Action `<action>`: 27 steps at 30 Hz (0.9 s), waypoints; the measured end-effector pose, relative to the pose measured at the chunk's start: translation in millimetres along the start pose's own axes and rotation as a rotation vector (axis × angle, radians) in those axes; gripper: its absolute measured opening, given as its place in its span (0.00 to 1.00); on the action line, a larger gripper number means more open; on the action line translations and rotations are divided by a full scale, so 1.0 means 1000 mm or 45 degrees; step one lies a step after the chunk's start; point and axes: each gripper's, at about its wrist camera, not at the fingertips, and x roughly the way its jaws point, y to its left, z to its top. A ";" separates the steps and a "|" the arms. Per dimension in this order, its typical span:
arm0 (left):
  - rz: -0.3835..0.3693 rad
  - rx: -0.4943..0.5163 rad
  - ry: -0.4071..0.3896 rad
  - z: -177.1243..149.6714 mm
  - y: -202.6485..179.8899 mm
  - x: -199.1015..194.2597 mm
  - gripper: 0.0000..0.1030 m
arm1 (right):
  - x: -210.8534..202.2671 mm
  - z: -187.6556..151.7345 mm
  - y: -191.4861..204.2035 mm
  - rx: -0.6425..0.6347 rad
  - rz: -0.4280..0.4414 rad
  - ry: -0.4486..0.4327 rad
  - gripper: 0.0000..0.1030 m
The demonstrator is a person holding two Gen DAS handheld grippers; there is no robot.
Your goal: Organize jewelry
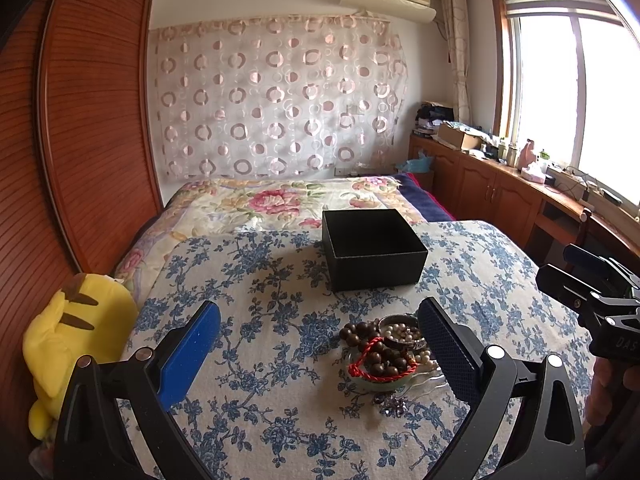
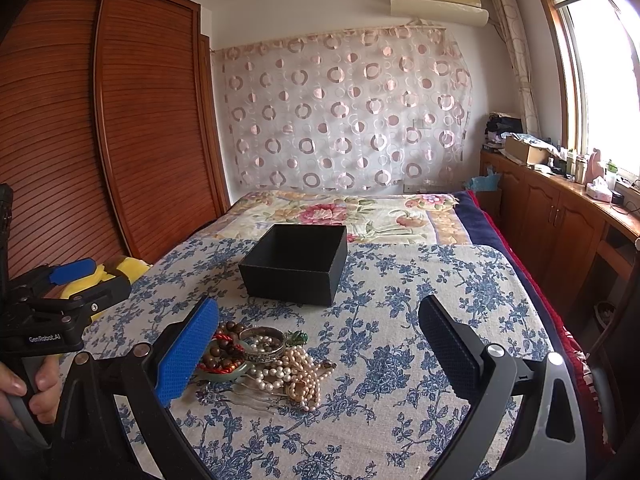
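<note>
Both wrist cams sit low over the blue-floral cloth, facing fwd toward the circle-print curtain on the far wall. Left cam looks from the left, jewelry pile close, at right of frame. Right cam looks from the right, pile at left. Shared: black box, bed, wardrobe, window side.

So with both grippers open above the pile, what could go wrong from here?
1. The pearl necklace, wooden bead bracelet and red cord lie tangled, so lifting one may drag the others.
2. The thin metal hairpin lies flat on the floral cloth and may slip a grasp.
3. The open black box sits apart, so items could drop in transit.
</note>
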 end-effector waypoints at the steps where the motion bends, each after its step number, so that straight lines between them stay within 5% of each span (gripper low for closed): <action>1: 0.000 0.001 0.000 0.000 0.000 0.000 0.93 | 0.000 0.000 -0.001 -0.001 0.000 0.000 0.98; 27: -0.011 -0.016 0.052 -0.013 -0.005 0.016 0.93 | 0.013 -0.011 -0.002 0.006 0.035 0.050 0.98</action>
